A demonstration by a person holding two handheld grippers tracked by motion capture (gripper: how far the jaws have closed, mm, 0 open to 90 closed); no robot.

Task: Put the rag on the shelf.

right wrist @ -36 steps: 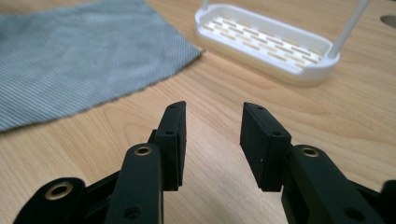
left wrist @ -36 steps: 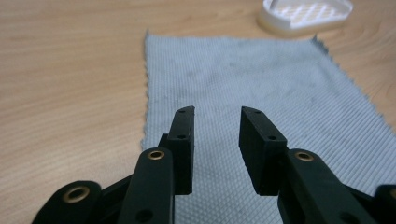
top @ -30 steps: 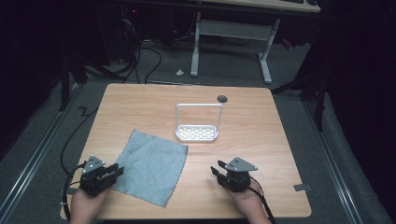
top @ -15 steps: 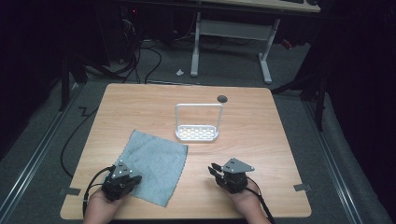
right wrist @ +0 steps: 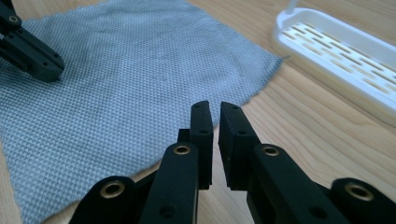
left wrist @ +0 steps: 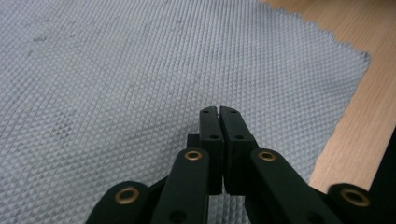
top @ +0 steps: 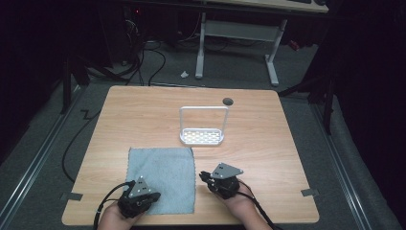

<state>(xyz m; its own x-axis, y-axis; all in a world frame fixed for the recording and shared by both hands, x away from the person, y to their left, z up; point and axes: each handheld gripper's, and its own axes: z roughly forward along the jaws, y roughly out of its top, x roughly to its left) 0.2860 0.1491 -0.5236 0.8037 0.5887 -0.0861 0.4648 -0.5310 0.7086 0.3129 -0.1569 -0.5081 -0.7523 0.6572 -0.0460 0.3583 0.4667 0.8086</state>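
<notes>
Near the front edge of the worktop [top: 143, 110] lies the grey cloth [top: 160, 177], flat and now squared to that edge, sitting left of centre. The left hand-held gripper [top: 139, 203] is over the cloth's near left corner, jaws clenched together with nothing visibly pinched between them. The right hand-held gripper [top: 207, 178] hangs just off the cloth's right edge, jaws nearly closed on nothing, pointing left toward that edge. So the cloth lies between the two, the left one already above it, the right one just beside it. Behind the cloth stands the white rack [top: 202, 135], a little apart. Against the earlier frames: the cloth lay skewed, one corner toward the rack; it has turned straight, and the left hand-held gripper has slid inward from the left front corner onto it.
</notes>
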